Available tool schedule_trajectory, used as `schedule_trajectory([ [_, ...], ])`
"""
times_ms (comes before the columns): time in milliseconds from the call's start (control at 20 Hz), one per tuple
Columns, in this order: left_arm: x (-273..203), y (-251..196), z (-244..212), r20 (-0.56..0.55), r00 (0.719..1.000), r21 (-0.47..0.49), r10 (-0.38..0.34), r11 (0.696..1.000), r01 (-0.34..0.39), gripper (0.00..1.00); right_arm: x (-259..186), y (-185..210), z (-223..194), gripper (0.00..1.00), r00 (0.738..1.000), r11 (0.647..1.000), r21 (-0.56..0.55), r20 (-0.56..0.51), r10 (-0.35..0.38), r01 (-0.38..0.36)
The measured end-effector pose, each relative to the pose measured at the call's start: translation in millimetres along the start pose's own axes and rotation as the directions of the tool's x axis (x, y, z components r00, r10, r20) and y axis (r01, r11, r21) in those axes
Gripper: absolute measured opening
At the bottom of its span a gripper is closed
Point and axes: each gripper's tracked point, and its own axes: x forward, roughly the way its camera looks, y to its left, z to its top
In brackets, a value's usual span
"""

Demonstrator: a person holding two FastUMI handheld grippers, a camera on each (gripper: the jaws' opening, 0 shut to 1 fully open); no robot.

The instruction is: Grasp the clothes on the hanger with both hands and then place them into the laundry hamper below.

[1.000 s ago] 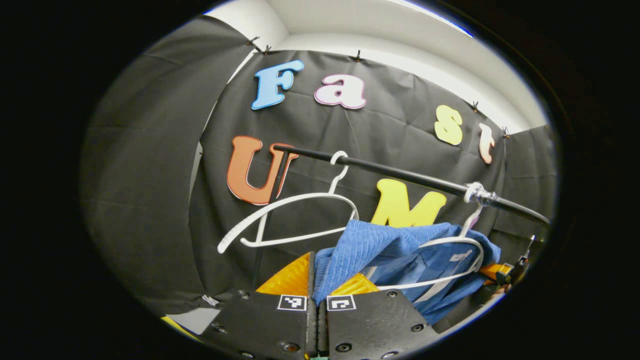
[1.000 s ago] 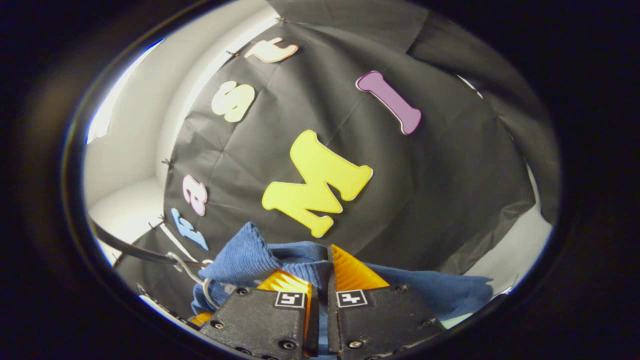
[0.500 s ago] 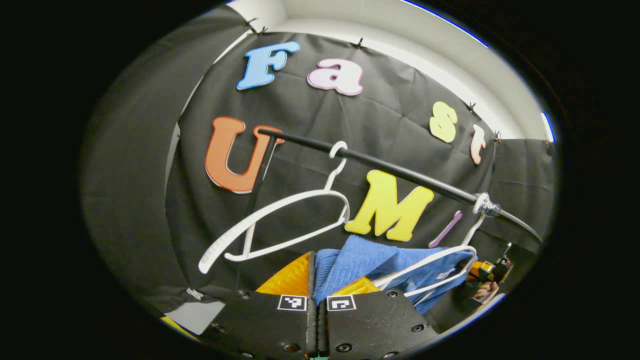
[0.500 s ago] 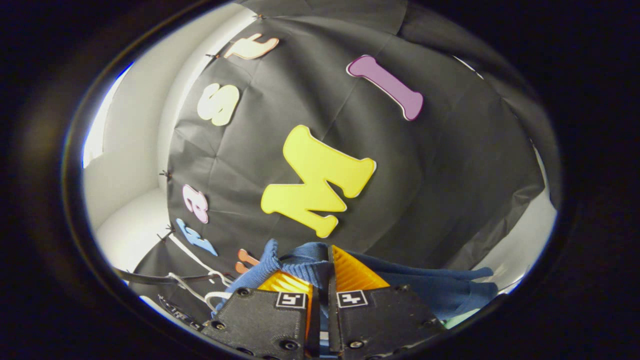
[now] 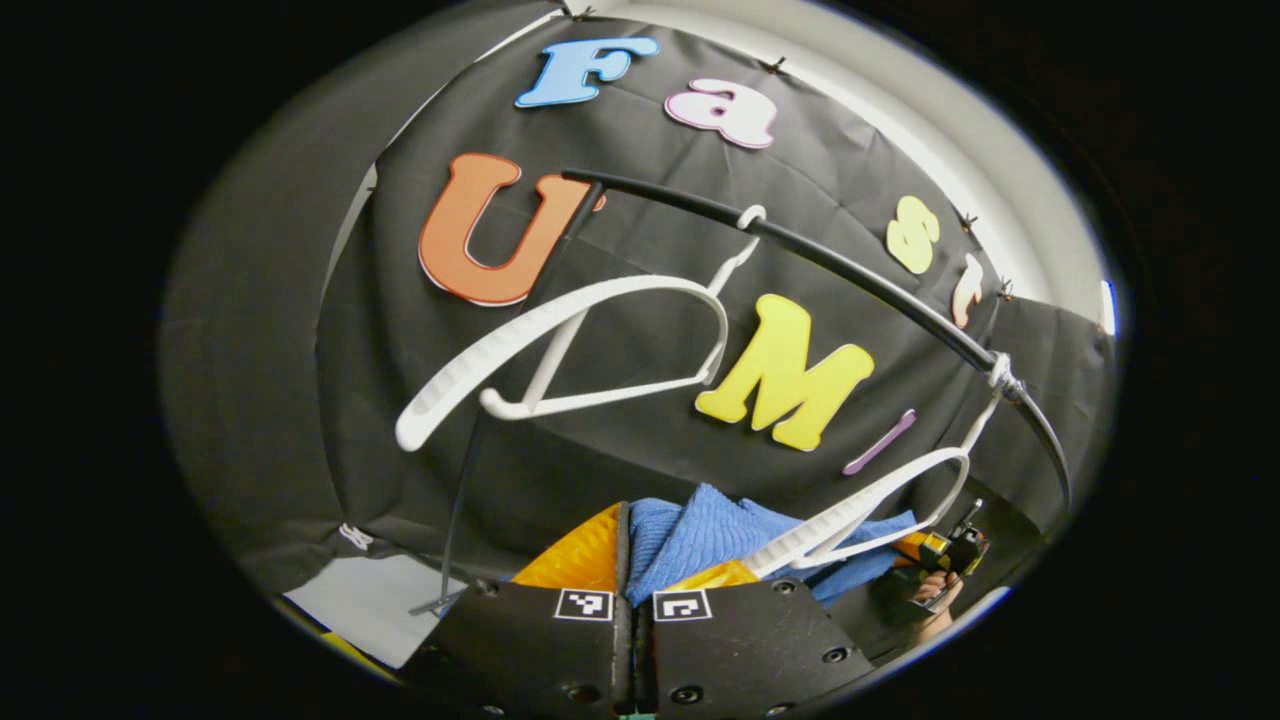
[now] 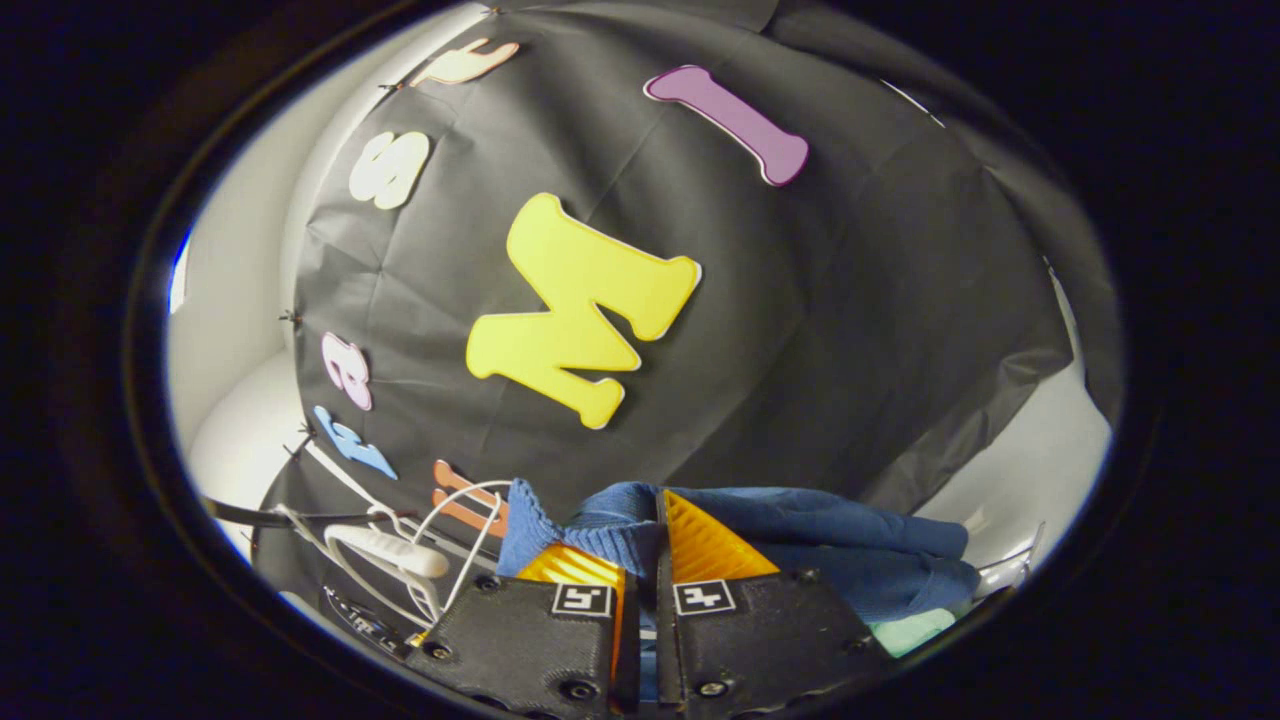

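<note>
The blue garment [image 5: 700, 535] has slid off the right hanger [image 5: 880, 495], whose frame now hangs bare. It sits lower beneath the rail [image 5: 850, 275], which has risen in the left gripper view

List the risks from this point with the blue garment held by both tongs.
1. In the left gripper view, the blue garment seems to still touch the nearer white hanger; lowering could snag it or drag the hanger along the rail.
2. The left tongs and right tongs each pinch just a fold, so fabric may slip out.
3. No hamper is visible here, so the drop could be misaimed.
</note>
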Motion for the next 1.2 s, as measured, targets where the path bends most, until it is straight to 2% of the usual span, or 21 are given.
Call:
schedule_trajectory([
  [100,-5,7,-11,-0.009,1.000,0.026,0.015,1.000,-0.014,0.01,0,-7,-12,0.10,1.000,1.000,-0.002,-0.021,-0.020,0.020],
  [550,-45,28,-62,-0.068,0.994,0.038,0.086,0.996,-0.084,0.01,-10,-33,-77,0.10,0.987,0.995,-0.014,-0.125,-0.097,0.096],
  [750,-57,14,-79,-0.097,0.993,0.097,0.069,0.994,-0.060,0.01,-19,-33,-114,0.10,0.979,0.993,-0.029,-0.172,-0.114,0.110],
  [950,-75,-14,-85,-0.099,0.995,0.155,0.019,0.988,-0.003,0.01,-40,-22,-144,0.10,0.973,0.992,-0.053,-0.194,-0.122,0.114],
  [1200,-103,-59,-85,-0.104,0.992,0.277,-0.068,0.956,0.094,0.01,-80,-5,-185,0.09,0.972,0.987,-0.113,-0.195,-0.134,0.114],
])
